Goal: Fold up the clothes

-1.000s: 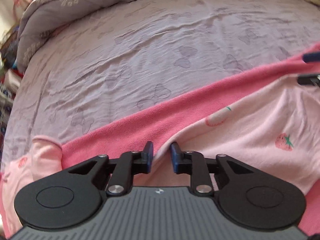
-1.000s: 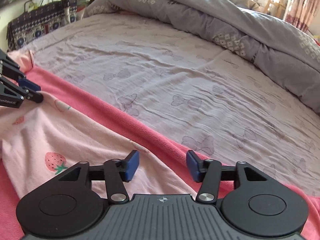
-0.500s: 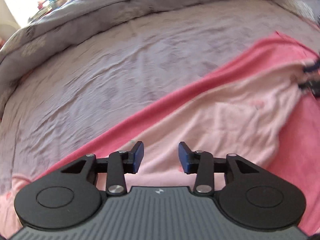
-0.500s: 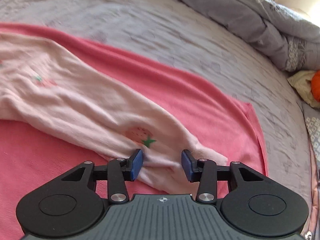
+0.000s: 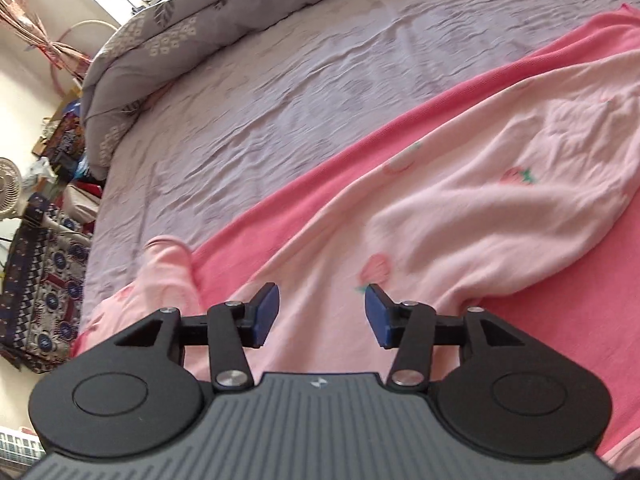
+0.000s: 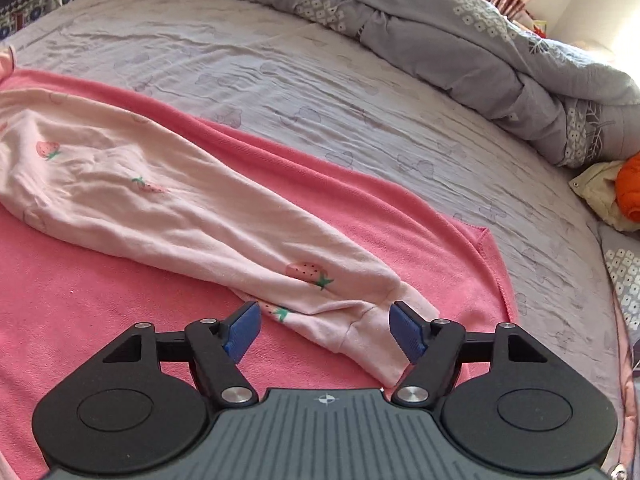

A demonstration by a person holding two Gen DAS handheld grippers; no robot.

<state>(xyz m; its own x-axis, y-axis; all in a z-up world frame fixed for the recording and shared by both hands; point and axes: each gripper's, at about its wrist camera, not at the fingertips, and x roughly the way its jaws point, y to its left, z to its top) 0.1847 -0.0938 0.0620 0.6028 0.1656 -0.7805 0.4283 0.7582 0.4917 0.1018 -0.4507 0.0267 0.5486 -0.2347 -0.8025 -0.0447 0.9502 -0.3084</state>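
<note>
Pyjama cuff (image 6: 372, 332) between open jaws

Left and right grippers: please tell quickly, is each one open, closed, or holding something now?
Left gripper: open, holds nothing, over the pink garment.
Right gripper: open, holds nothing; the garment's cuff lies between its fingers.

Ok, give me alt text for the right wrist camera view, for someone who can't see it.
The open right gripper hovers over the cuffed end of a light pink strawberry-print garment, gripping nothing. The garment lies stretched across a brighter pink towel on a lilac bed sheet, with a grey quilt bunched behind.
</note>
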